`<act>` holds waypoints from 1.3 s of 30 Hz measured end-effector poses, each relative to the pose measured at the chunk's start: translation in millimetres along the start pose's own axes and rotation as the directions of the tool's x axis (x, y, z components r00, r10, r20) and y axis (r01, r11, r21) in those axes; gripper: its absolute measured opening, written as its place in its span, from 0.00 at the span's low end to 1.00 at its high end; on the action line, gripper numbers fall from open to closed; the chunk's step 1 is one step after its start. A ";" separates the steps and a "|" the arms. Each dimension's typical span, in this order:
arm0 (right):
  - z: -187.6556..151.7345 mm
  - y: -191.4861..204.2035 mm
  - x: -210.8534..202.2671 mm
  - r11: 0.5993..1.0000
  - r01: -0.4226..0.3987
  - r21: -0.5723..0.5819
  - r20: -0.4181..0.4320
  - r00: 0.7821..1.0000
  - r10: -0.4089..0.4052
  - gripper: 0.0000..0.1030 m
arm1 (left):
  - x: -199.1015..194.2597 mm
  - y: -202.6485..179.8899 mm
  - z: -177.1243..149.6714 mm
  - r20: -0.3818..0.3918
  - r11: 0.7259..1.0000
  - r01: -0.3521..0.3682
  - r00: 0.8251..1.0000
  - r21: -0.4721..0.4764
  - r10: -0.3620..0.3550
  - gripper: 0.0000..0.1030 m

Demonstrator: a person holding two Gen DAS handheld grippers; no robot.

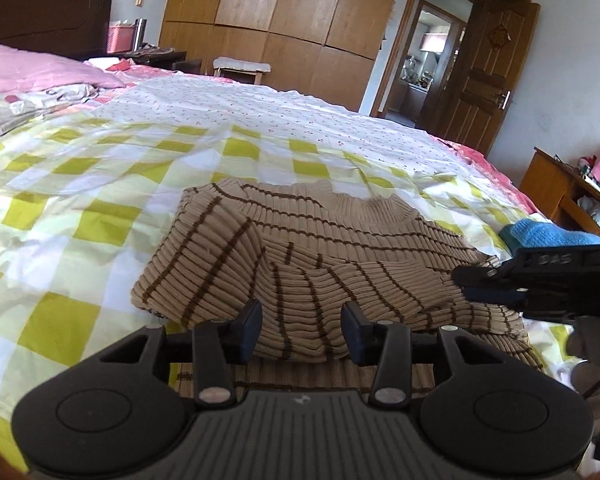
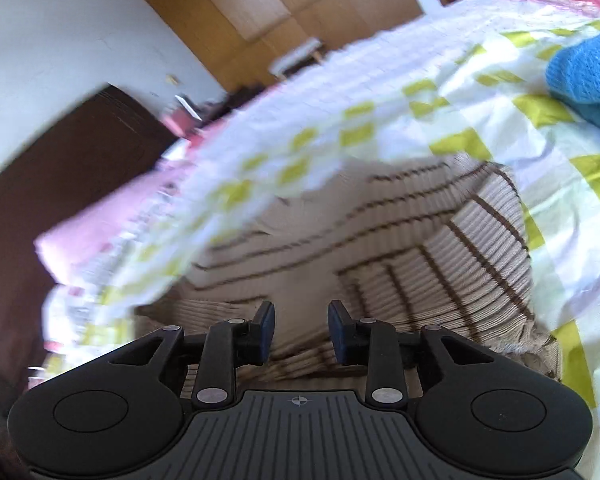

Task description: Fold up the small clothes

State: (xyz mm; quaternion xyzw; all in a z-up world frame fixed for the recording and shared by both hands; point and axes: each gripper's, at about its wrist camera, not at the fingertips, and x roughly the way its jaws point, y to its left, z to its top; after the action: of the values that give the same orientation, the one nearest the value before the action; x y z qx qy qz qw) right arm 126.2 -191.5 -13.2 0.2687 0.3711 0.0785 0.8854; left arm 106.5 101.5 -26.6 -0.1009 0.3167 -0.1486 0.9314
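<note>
A tan ribbed sweater point(image 1: 320, 248) with thin brown stripes lies on the bed, collar at the far end, both sleeves folded across its body. My left gripper point(image 1: 302, 328) hangs over the sweater's near hem, open, with the knit showing in the gap and neither pad pressing it. In the left wrist view my right gripper point(image 1: 466, 284) comes in from the right at the folded sleeve's edge. In its own blurred view the right gripper point(image 2: 302, 328) is open above the sweater point(image 2: 440, 248), nothing pinched.
The bed sheet point(image 1: 80, 200) is yellow-green check, white floral farther off. A folded blue knit point(image 1: 548, 236) lies at the bed's right edge, also the blue knit point(image 2: 588, 72). Pink bedding point(image 1: 40, 72) far left, wardrobe point(image 1: 280, 20) behind, wooden desk point(image 1: 552, 184) right.
</note>
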 end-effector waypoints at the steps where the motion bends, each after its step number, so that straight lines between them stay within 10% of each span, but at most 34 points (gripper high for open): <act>1: 1.2 -2.8 8.0 1.000 0.008 0.029 -0.020 1.000 -0.008 0.29 | -0.9 0.9 -0.5 0.002 1.000 0.003 1.000 -0.004 -0.003 0.47; 8: 1.7 -11.1 28.9 0.992 -0.015 0.124 -0.063 0.998 0.023 0.29 | -2.1 7.0 -6.8 -0.004 1.000 -0.012 1.000 0.020 0.012 0.49; 13: 7.1 -8.8 28.0 0.991 -0.042 0.124 -0.056 0.997 0.050 0.11 | -2.1 7.0 -3.1 0.008 1.000 -0.013 1.000 0.014 0.013 0.49; 20: 28.9 -7.4 -23.2 0.994 -0.071 0.084 0.104 0.993 0.062 0.09 | -3.0 4.6 15.3 0.065 0.999 -0.023 0.998 0.029 0.021 0.56; 30: 13.4 -51.2 -21.8 0.986 0.146 0.086 0.083 0.985 -0.153 0.09 | 62.2 -2.2 26.1 -0.008 0.988 -0.125 0.992 0.094 0.127 0.65; 39: 7.2 -29.2 -33.3 0.979 0.199 -0.051 0.128 0.973 -0.192 0.14 | 51.3 -6.8 18.8 0.001 0.982 -0.111 0.994 0.155 0.112 0.65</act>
State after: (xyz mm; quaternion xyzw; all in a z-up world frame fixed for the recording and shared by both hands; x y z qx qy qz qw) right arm 105.7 -230.4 -4.2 0.2068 0.3383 -0.0139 0.9179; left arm 155.5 79.4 -38.7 -0.0096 0.3128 -0.1209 0.9421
